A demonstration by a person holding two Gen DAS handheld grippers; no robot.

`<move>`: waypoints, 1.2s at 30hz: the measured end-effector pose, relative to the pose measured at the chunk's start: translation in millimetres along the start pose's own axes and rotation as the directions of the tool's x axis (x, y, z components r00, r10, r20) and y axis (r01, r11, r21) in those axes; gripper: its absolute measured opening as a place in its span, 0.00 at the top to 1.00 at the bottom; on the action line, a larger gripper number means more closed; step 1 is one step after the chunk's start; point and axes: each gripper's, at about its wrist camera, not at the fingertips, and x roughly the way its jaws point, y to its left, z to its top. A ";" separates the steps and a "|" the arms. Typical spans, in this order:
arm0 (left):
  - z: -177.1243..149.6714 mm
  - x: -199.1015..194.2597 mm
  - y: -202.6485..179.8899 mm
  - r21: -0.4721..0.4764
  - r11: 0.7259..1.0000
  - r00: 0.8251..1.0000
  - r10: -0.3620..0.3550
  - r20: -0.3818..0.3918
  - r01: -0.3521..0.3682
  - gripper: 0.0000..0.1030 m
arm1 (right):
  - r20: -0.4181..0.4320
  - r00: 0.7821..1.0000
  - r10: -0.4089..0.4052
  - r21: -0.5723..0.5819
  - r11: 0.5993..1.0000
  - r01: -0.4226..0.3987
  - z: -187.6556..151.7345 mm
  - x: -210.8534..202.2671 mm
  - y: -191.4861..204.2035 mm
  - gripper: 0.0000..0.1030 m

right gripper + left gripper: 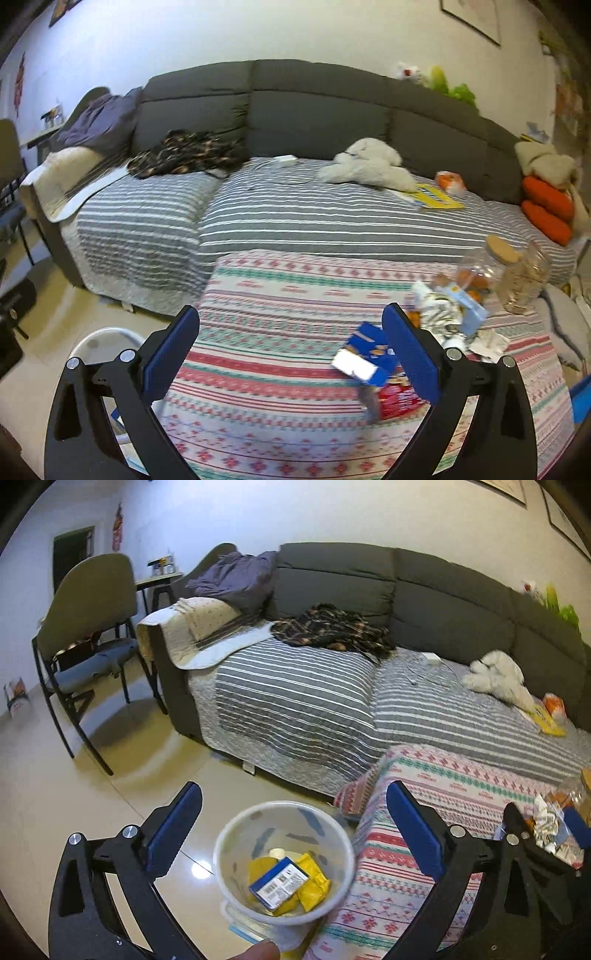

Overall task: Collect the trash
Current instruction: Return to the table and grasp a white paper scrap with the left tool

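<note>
Two handheld grippers point down over a patterned cloth (280, 302) beside a sofa. The left gripper (293, 825) has its blue jaws spread wide with nothing held; below and between them a clear plastic bin (284, 860) stands on the tiled floor, holding a blue box (279, 880) and yellow wrappers (314, 882). The right gripper (290, 345) is likewise wide open and empty. Just beside its right jaw a blue and white carton (364, 356) lies on the cloth, with crumpled trash (447, 314) and a clear jar (517, 273) beyond. Farther back, the grey sofa (314, 107) carries a striped cover and a white plush toy (369, 162).
</note>
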 end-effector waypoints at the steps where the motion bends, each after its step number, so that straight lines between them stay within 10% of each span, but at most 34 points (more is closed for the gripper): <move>1: -1.0 -0.1 -6.3 0.010 1.000 1.000 -0.002 -0.001 0.002 0.07 | 0.003 1.000 -0.007 0.003 1.000 0.007 0.2 -0.8 -6.5 0.07; 23: -44.9 22.1 -176.6 0.196 0.966 0.977 -0.138 -0.161 0.169 0.07 | -0.087 0.979 -0.184 0.111 0.975 0.193 -26.0 20.7 -174.4 0.07; 31: -64.6 63.1 -238.6 0.230 0.902 0.890 -0.267 -0.368 0.366 0.07 | -0.217 0.962 -0.165 0.231 0.949 0.215 -43.1 40.6 -243.7 0.07; 36: -66.4 111.4 -266.6 0.189 0.883 0.806 -0.281 -0.521 0.430 0.07 | -0.262 0.956 -0.134 0.279 0.938 0.207 -48.6 45.7 -270.5 0.07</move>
